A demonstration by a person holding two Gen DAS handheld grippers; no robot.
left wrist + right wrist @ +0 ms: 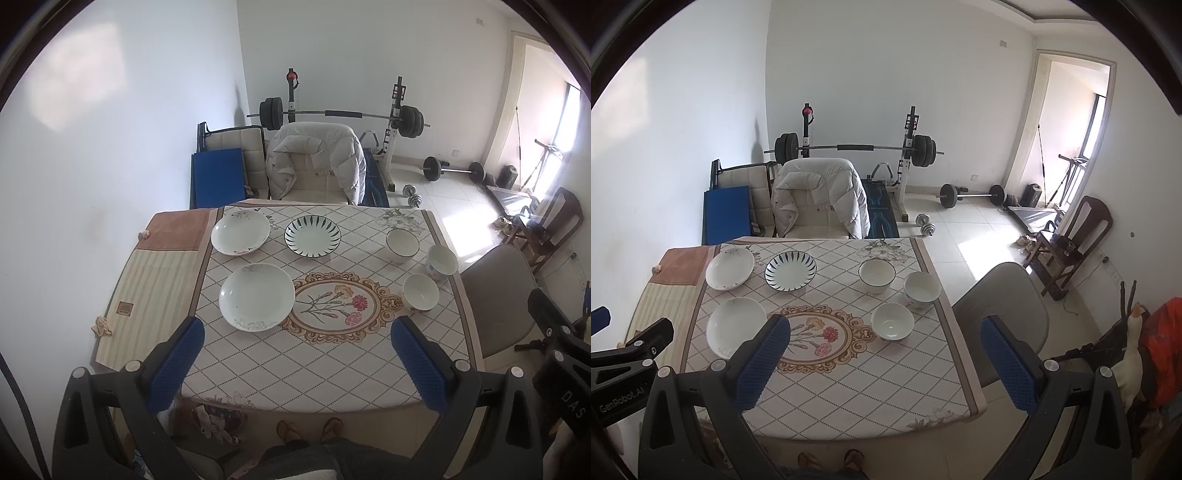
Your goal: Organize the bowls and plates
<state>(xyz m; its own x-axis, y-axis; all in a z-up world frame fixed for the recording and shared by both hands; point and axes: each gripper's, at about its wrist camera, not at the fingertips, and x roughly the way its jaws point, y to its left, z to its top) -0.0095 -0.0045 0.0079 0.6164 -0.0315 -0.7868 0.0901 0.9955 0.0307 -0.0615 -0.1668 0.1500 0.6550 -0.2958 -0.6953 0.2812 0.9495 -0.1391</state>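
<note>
Three plates lie on the left half of the table (332,376): a near white plate (256,297), a far white plate (241,229) and a green-striped plate (312,235). Three bowls stand on the right: a dark-rimmed bowl (402,244), a patterned bowl (442,263) and a near white bowl (420,292). The right wrist view shows the same plates (735,326) (729,271) (790,270) and bowls (876,275) (921,289) (892,320). My left gripper (297,332) is open and empty, high above the table's near edge. My right gripper (886,332) is also open and empty.
A chair draped with a white jacket (314,162) stands at the table's far side. A grey chair (1001,314) stands at the right. A striped mat (147,288) covers the table's left part. A barbell rack (340,114) and weights fill the back.
</note>
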